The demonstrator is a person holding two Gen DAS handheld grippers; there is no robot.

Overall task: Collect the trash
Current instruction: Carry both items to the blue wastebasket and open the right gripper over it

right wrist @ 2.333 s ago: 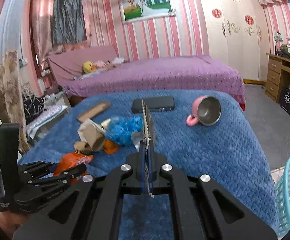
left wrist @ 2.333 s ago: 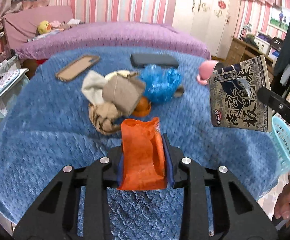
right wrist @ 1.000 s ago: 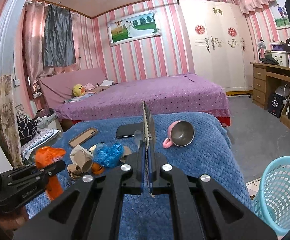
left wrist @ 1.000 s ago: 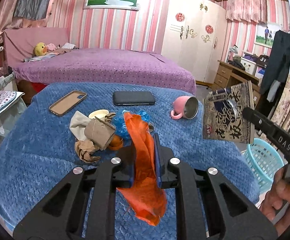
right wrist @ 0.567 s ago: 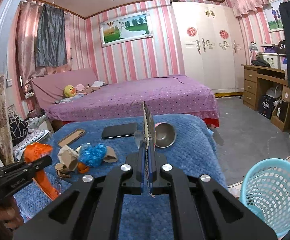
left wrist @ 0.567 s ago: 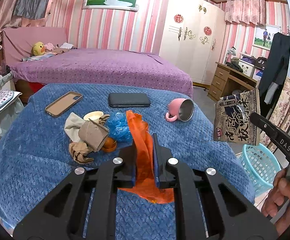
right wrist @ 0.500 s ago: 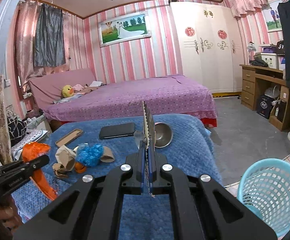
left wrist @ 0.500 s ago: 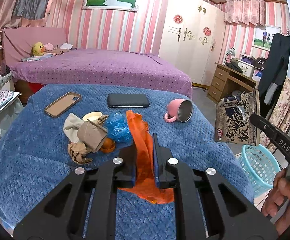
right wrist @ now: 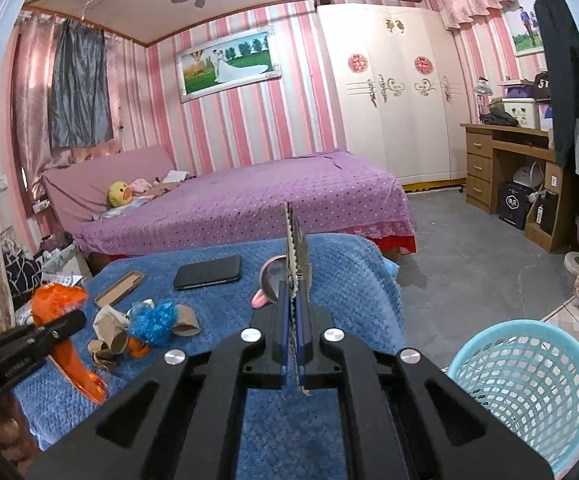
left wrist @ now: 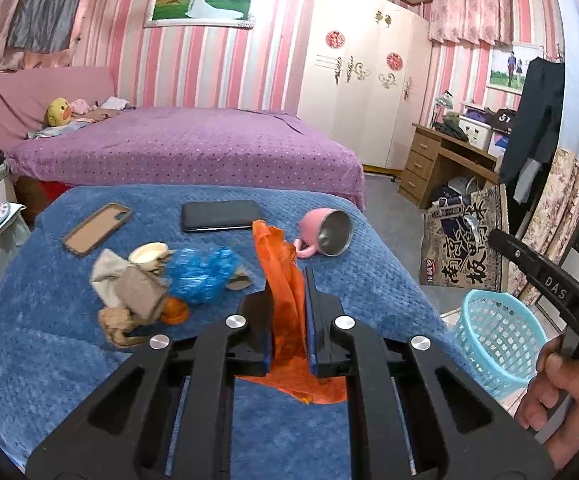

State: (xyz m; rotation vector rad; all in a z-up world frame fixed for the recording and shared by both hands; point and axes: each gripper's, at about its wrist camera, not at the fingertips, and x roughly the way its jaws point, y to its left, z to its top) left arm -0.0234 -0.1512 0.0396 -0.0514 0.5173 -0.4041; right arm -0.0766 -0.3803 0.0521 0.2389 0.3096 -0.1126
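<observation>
My left gripper (left wrist: pixel 287 280) is shut on a crumpled orange wrapper (left wrist: pixel 285 312), held above the blue-covered table (left wrist: pixel 49 340). The wrapper's ends stick out above and below the pads. My right gripper (right wrist: pixel 296 280) is shut on a flat dark snack packet (right wrist: pixel 295 240), seen edge-on there and face-on as the packet (left wrist: pixel 463 240) in the left wrist view, beyond the table's right edge. A light blue mesh basket (right wrist: pixel 529 392) stands on the floor at lower right, below and right of both grippers. More trash lies on the table: a blue crumpled bag (left wrist: pixel 201 272), brown paper scraps (left wrist: pixel 137 292).
A pink mug (left wrist: pixel 325 232) lies on its side, with a black phone (left wrist: pixel 221 216) and a brown phone case (left wrist: pixel 97 228) behind the pile. A purple bed (left wrist: pixel 189 148) stands beyond the table, a wooden desk (right wrist: pixel 501 160) at the right. A hand (left wrist: pixel 557 392) grips the right tool.
Both grippers have carried their wrappers rightward, off toward the table's right side. The basket has come nearer in both views. Both grips are unchanged.
</observation>
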